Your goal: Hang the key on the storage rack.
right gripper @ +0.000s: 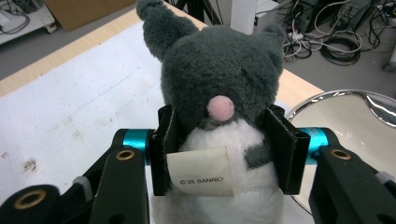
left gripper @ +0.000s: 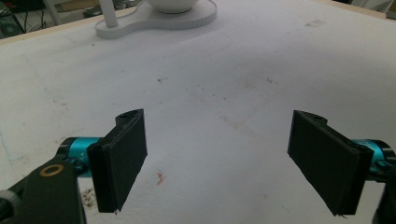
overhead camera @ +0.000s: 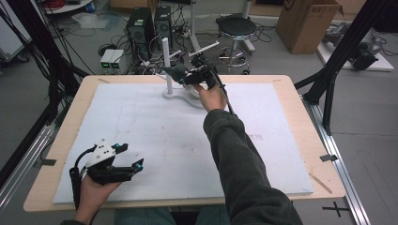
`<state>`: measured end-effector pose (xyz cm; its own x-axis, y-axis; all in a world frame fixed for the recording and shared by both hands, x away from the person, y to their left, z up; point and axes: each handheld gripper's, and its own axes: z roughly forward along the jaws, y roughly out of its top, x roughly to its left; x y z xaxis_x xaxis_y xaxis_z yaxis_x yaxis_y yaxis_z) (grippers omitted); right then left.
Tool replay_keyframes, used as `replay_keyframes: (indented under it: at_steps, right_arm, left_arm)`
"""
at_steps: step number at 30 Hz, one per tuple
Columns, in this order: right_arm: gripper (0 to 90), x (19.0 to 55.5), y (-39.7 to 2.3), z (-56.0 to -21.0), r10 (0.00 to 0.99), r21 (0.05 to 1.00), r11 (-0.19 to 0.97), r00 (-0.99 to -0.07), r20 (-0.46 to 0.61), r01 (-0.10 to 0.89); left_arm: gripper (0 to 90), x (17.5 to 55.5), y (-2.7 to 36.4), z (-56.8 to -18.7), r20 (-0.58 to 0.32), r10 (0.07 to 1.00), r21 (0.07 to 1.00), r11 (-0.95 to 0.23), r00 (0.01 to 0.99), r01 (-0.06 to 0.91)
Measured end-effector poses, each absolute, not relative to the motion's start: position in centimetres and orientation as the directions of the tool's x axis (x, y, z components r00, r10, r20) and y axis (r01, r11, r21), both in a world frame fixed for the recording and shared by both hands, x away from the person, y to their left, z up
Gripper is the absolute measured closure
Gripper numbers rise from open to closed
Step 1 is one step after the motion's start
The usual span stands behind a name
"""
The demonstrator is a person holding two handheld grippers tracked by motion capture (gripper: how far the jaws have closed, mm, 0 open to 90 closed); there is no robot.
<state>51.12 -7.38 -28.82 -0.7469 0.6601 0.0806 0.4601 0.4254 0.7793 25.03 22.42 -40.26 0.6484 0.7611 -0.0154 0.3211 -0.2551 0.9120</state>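
At the near left corner of the bench [overhead camera: 300,136], on the white foam sheet [overhead camera: 155,136], the left hand-held gripper [overhead camera: 131,157] rests low in the person's left hand [overhead camera: 94,187], jaws spread wide with nothing between them. In the left gripper view the two black pads [left gripper: 123,156] stand well apart over bare, lightly stained white sheet, with a small reddish speck just ahead of the left pad. Further in, the person's right forearm in a dark green sleeve [overhead camera: 239,164] stretches diagonally across the sheet toward the far edge. At the far middle, the right hand [overhead camera: 211,96] holds the right hand-held gripper [overhead camera: 185,75] raised off the sheet, clenched on a grey plush toy [overhead camera: 178,71]. The right gripper view shows the toy [right gripper: 217,79] upright between the jaws: pads pressing its white belly from both sides, grey head with a pink nose and pointed ear above them, a white sewn tag reading "'25 SANRIO" hanging at the front. The toy is in the air just beside a white upright post [overhead camera: 166,61] and over a white stand base [overhead camera: 180,96]. A shiny bowl [right gripper: 345,126] with a white inside sits just right of the toy in the right gripper view, close beneath it. Beyond the bench: floor with computer towers [overhead camera: 150,26], tangled cables, a round stool [overhead camera: 237,28] and a cardboard box [overhead camera: 307,23].
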Motion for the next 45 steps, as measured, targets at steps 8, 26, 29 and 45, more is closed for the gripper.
replay_keyframes:
  at_steps: [8,26,29,45]
  right_arm:
    - [50.8,51.3,-7.4,-29.1,0.663,0.767,0.435,-0.744,0.082,0.472]
    - [50.9,51.3,-7.6,-30.5,0.667,0.757,0.437,-0.739,0.090,0.486]
    - [50.9,51.2,-7.4,-30.6,0.665,0.756,0.447,-0.743,0.078,0.479]
    - [50.7,51.0,-6.8,-30.9,0.662,0.744,0.475,-0.748,0.049,0.469]
  left_arm:
    - [20.1,25.0,22.4,-40.2,-0.019,0.762,0.914,-0.250,0.648,0.320]
    - [20.1,25.0,22.5,-40.2,-0.017,0.764,0.915,-0.249,0.645,0.319]
    - [20.1,25.0,22.5,-40.2,-0.017,0.764,0.914,-0.249,0.644,0.319]
    - [20.1,24.9,22.5,-40.2,-0.016,0.764,0.915,-0.249,0.645,0.318]
